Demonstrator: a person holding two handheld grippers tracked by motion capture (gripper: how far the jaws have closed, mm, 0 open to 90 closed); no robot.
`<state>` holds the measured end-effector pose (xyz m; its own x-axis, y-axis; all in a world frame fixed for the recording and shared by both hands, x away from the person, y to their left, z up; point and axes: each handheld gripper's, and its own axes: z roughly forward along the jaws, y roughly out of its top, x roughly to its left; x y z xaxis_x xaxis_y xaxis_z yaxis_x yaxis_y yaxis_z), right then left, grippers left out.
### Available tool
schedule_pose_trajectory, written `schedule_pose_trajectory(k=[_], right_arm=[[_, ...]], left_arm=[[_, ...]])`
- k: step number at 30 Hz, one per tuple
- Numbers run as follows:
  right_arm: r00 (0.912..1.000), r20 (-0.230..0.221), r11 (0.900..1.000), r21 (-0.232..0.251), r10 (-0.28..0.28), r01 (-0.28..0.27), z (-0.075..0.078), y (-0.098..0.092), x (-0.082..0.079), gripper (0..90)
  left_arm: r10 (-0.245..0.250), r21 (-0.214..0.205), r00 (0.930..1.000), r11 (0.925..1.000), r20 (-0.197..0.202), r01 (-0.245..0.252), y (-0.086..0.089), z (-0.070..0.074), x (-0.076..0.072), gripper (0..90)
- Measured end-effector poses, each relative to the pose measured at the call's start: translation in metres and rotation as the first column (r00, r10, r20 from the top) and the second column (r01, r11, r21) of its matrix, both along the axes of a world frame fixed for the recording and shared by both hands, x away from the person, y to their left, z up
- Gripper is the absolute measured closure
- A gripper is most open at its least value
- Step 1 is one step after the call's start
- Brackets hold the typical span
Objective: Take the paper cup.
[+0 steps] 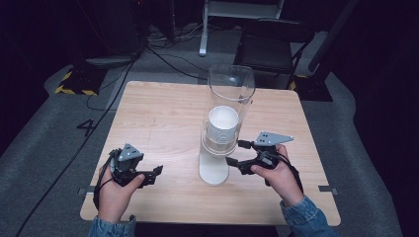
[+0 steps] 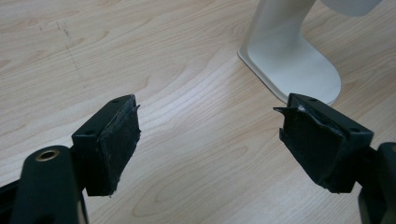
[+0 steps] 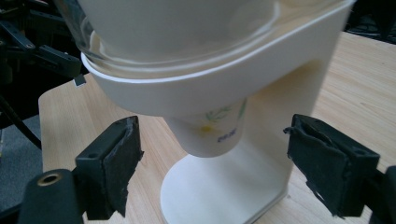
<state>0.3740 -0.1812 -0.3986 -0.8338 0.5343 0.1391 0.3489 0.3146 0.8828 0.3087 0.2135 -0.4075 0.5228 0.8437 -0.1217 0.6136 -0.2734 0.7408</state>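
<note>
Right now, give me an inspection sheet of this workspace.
Surface: light wooden table, bare apart from the dispenser.
Job's things: cup dispenser on a white stand, clear tube above, paper cups stacked inside; bottom cup sticks out below the collar.
Clutter: nothing seen.
Grippers: left gripper open, over bare wood; right gripper open, jaws either side of the bottom cup, not touching.
Cables: black cables on the floor beyond.
Surroundings: black chair, grey carpet, dark room.
</note>
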Motion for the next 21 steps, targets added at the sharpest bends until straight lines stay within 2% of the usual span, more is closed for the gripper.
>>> schedule_pose_trajectory(k=[7,12,15,18,21], right_arm=[[0.9998,0.011,0.9998,-0.007,0.016,-0.016,-0.01,0.019,0.003,16.4],[0.9983,0.05,0.9996,0.009,-0.029,0.028,-0.017,0.031,0.004,16.2],[0.994,0.094,0.9982,0.021,-0.057,0.055,-0.02,0.038,0.005,16.6],[0.9936,0.105,0.9985,0.041,-0.04,0.036,-0.024,0.043,0.006,16.9],[0.9909,0.126,0.9983,0.039,-0.048,0.043,-0.028,0.048,0.006,18.2]], left_arm=[[0.014,0.0,0.9999,0.9999,-0.002,-0.014,0.003,-0.001,-0.007,19.5],[0.021,-0.009,0.9998,0.9997,0.006,-0.021,0.006,-0.002,-0.01,18.8],[0.021,-0.006,0.9997,0.9998,0.009,-0.021,0.007,-0.002,-0.011,18.6],[0.023,-0.002,0.9997,0.9997,0.005,-0.023,0.007,-0.002,-0.012,18.6],[0.027,-0.002,0.9996,0.9996,0.003,-0.027,0.007,-0.003,-0.013,18.6]])
